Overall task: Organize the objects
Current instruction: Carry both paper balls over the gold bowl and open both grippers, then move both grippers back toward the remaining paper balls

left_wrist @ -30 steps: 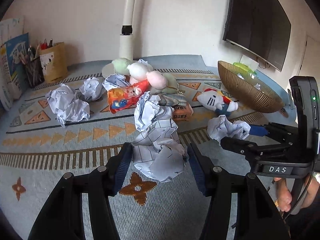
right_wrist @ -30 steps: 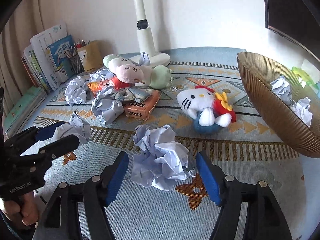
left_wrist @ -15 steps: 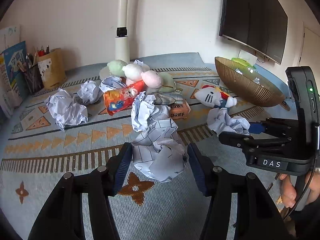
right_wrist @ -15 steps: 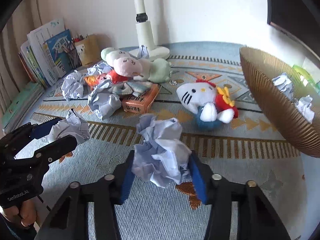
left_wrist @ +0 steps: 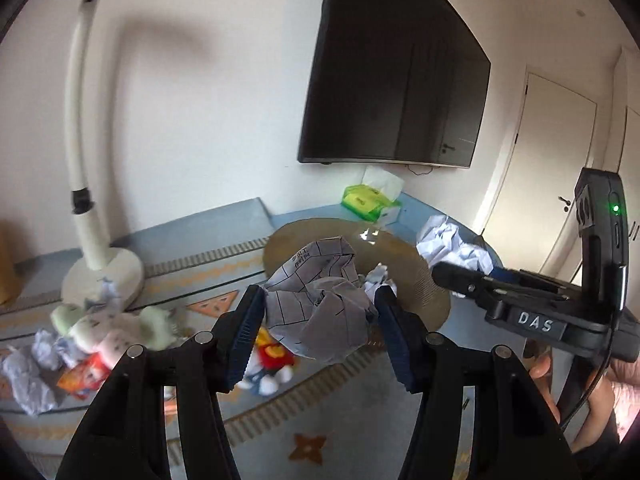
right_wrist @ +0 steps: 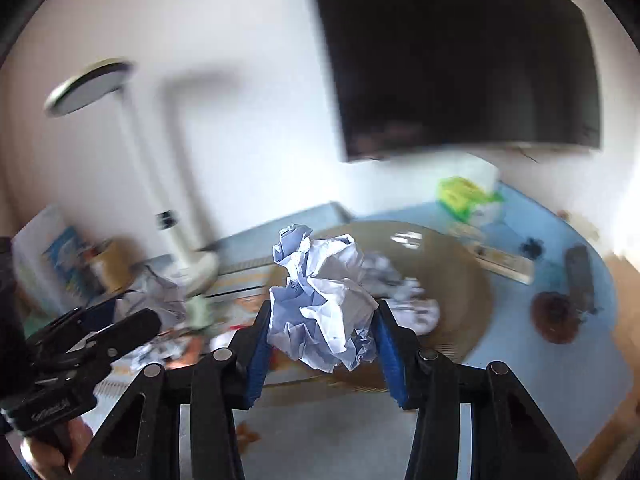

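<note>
My left gripper [left_wrist: 320, 332] is shut on a crumpled paper ball with a printed grid [left_wrist: 320, 312], held in the air in front of the brown ribbed bowl [left_wrist: 424, 284]. My right gripper [right_wrist: 322, 344] is shut on a crumpled white paper ball [right_wrist: 324, 300], held above the table just before the bowl [right_wrist: 460, 280], which holds several paper balls [right_wrist: 412, 304]. In the left wrist view the right gripper [left_wrist: 460, 272] and its paper [left_wrist: 452, 244] hang over the bowl's right rim. The left gripper [right_wrist: 116, 320] shows at the left of the right wrist view.
A white lamp base [left_wrist: 104, 276] stands at the back left. Plush toys [left_wrist: 116, 328], a snack packet [left_wrist: 80, 376] and crumpled papers [left_wrist: 24, 376] lie on the patterned mat. A green tissue box [left_wrist: 368, 200] sits behind the bowl. A dark screen [left_wrist: 392, 92] hangs on the wall.
Both grippers have lifted their paper balls off the mat and swung right toward the bowl. The right gripper closed on its ball a second ago. The right wrist view is motion-blurred.
</note>
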Motion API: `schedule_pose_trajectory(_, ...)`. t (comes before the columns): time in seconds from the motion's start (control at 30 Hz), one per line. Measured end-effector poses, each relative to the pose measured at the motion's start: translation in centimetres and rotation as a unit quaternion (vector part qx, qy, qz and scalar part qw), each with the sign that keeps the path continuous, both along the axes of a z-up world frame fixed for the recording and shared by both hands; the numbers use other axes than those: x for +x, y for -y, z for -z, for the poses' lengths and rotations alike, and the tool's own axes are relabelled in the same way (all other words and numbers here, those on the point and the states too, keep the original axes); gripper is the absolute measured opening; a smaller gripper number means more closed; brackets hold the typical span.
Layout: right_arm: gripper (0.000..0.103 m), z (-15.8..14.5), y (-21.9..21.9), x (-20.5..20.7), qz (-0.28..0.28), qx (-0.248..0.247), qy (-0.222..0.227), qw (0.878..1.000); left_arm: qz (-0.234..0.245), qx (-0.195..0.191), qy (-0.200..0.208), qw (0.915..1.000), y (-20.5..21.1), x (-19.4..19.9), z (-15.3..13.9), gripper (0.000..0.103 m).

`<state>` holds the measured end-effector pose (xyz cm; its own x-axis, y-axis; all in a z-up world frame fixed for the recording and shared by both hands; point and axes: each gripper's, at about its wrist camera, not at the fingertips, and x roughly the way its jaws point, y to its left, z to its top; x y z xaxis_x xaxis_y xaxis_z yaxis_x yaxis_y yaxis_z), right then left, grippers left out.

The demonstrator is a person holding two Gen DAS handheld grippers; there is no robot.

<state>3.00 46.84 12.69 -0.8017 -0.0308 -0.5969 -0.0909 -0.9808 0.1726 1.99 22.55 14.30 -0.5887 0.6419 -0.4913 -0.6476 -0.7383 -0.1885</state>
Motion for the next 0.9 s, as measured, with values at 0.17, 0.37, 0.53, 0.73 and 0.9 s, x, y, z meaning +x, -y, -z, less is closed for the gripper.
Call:
schedule_pose_trajectory(0.17, 0.054, 2.5, -2.7, -2.6, -0.001, -0.053, 0.044, 0.998, 0.03, 0.02, 0.02, 0.9992, -4.2, -2.6, 1.9, 0.064)
schedule_pose_trajectory(0.37, 0.068, 3.2, -4.2, -2.6, 0.013, -0.052, 0.044, 0.998, 0.025, 0.036, 0.046, 0.998, -4.4, -4.0, 2.9, 0.102)
schedule_pose_trajectory(0.53, 0.068, 1.3, -2.6, -0.7, -0.029, -0.063, 0.013, 0.998, -0.022, 0.058, 0.035, 0.9974, 1.3, -1.9, 1.4, 0.102)
schedule_pose_trajectory(0.73, 0.068, -1.4, 6.7, 2.3, -0.149, -0.031, -0.035, 0.988, -0.139, 0.05, -0.006, 0.9891, 11.7, 3.4, 0.2, 0.102)
schedule_pose_trajectory(0.9, 0.068, 1.7, 15.0, 3.5, -0.213, 0.001, -0.047, 0.976, -0.249, -0.026, -0.034, 0.9676, 18.7, 6.4, 3.1, 0.102)
